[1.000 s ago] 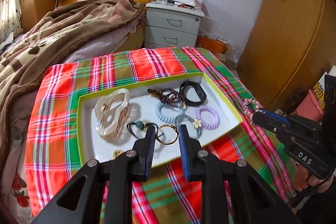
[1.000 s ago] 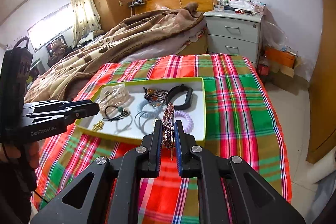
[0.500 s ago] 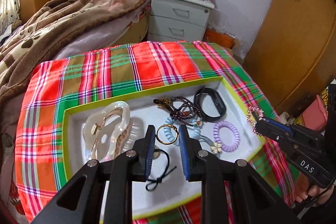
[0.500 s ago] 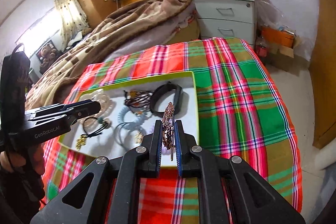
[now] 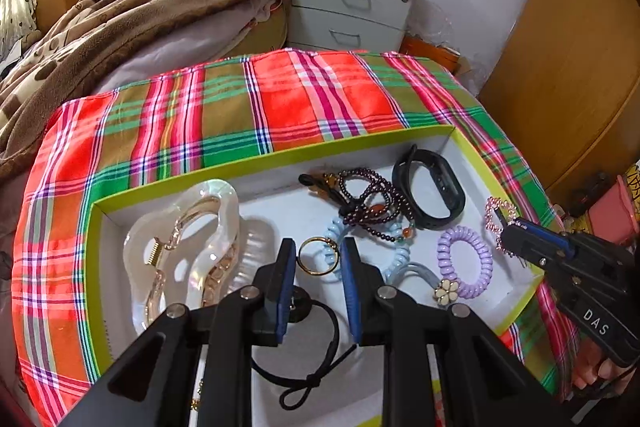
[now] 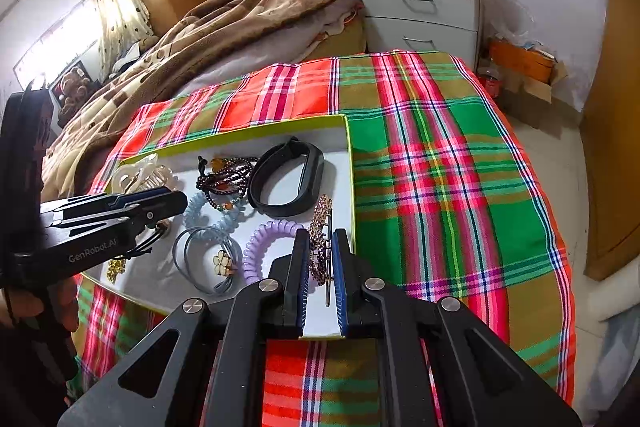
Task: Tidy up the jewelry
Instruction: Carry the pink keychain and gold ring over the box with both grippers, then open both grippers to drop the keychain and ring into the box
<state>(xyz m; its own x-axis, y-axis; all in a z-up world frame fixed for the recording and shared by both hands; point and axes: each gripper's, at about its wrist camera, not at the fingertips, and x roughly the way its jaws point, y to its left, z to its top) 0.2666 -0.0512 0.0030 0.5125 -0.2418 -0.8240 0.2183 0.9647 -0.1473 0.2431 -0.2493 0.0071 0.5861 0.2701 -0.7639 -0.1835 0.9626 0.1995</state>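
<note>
Both grippers have come down and forward over the tray (image 5: pixel 280 157) since a second ago, so it fills more of each view. On the left gripper (image 5: pixel 319 261), the jaws stand part open with a gold ring (image 5: pixel 318 255) pinched between the blue pads, held above the pale blue coil tie (image 5: pixel 394 259) in the tray. On the right gripper (image 6: pixel 320 251), the jaws are nearly closed, clamped on a beaded hair clip (image 6: pixel 319 227) that stands upright between them over the tray's right edge. In the tray lie a clear claw clip (image 5: pixel 192 247), a dark bead bracelet (image 5: pixel 372 199), a black band (image 5: pixel 430 187), a purple coil tie (image 5: pixel 466 261), a flower tie (image 5: pixel 444 293) and a black elastic (image 5: pixel 316 359). Under the tray, a plaid cloth (image 6: pixel 440 167) covers the table
</note>
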